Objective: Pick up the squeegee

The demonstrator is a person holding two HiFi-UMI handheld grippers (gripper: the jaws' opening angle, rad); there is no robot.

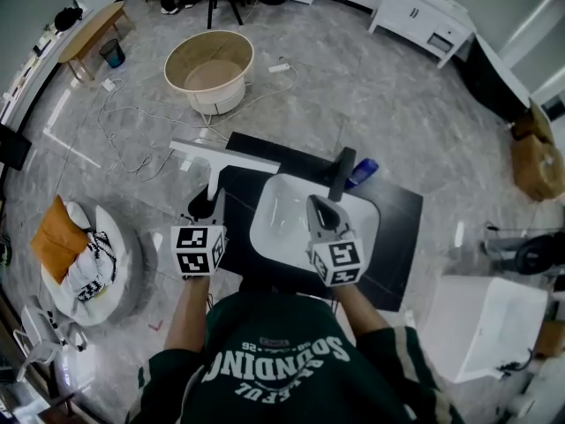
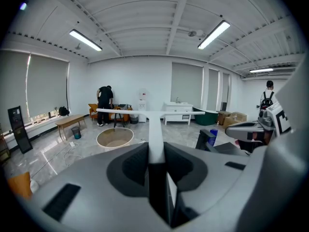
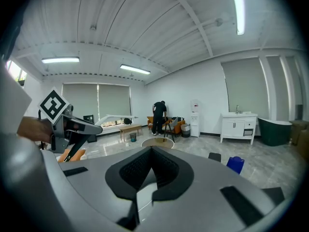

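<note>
The left hand-held gripper (image 1: 205, 203) is pinching the squeegee (image 1: 225, 155) by its handle. In the left gripper view the white stem (image 2: 155, 129) runs straight out from between the dark pads, and the long cross-blade sits square ahead of the tips, well beyond them. The right hand-held gripper (image 1: 316, 207), off to the right of the left one, has its jaws pressed together on nothing and hovers above the white basin (image 1: 274, 228).

The pick-up looks as good as made, so the job now is to keep it tidy. The grip is low on the stem and the blade's weight hangs far forward, so the head will want to dip or twist. Steady pressure and a level wrist should hold it, with no sideways swing toward the black faucet (image 1: 342, 173) ahead and to the right.

The squeegee is a slim T of smooth, hard-looking white plastic, and a smooth stem could slip on the pads. The basin is glossy and rounded — the surface (image 1: 397, 228) beneath it is flat, dark and matte.
</note>
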